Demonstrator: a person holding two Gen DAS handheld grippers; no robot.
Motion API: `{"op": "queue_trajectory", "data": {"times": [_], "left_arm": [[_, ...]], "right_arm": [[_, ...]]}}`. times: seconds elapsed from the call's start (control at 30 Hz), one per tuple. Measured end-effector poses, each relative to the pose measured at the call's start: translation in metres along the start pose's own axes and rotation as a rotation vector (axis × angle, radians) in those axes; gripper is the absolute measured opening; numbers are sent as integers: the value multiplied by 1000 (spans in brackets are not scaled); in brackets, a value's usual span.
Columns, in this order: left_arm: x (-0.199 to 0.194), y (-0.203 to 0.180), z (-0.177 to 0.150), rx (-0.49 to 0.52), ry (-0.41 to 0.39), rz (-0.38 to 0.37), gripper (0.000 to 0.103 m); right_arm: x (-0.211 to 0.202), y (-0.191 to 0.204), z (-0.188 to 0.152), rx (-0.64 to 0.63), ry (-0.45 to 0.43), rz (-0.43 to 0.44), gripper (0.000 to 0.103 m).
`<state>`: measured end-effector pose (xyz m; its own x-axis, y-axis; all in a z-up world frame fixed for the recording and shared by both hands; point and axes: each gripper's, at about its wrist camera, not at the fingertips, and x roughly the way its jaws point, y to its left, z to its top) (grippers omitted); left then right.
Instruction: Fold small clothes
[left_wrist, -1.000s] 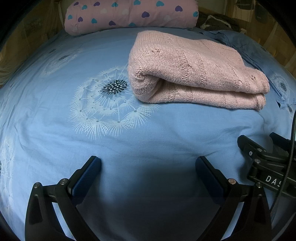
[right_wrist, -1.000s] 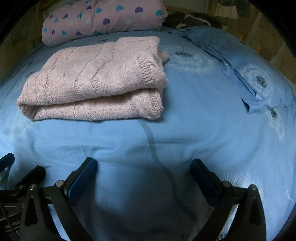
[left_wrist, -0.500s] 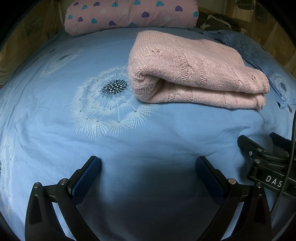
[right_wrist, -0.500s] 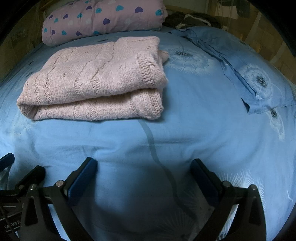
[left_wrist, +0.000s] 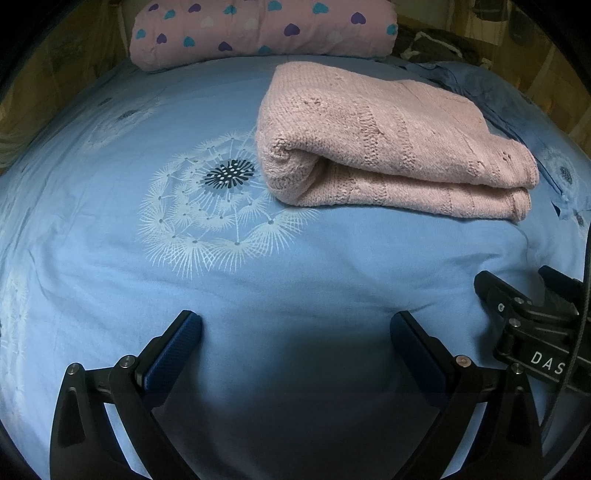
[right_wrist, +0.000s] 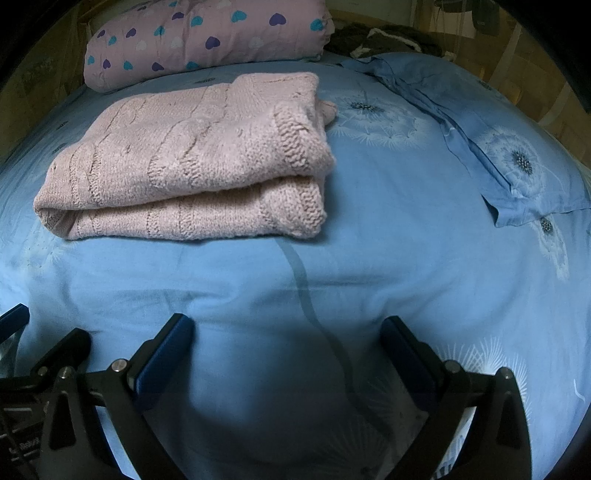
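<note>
Upper right of the left view, a folded pink sweater (left_wrist: 388, 147) lies on the blue sheet (left_wrist: 295, 266); left gripper (left_wrist: 295, 328) and right gripper (right_wrist: 287, 332) gape wide, empty.

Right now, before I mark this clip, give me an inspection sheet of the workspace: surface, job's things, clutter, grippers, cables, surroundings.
Surface: blue bedsheet with dandelion print, lightly wrinkled.
Job's things: pink knitted sweater, folded into a thick bundle, lying on the sheet, apart from both grippers.
Clutter: heart-print rolled bedding behind the sweater; loose blue pillowcase to the right; dark garment at the far edge.
Grippers: left gripper and right gripper, jaws wide apart, holding nothing, low over bare sheet.
Cables: black cable beside the right gripper's body.
Surroundings: wooden panels beyond the bed.
</note>
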<state>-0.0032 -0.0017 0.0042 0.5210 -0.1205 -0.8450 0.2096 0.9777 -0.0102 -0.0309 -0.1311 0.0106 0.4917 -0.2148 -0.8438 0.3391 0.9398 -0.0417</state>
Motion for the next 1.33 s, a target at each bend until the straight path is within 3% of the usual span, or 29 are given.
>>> {"op": "queue_trajectory", "data": {"times": [1.33], "left_arm": [[1,2,-1,-19,-6,-4,89]], "right_arm": [[0,0,0,1,0,1,103]]}}
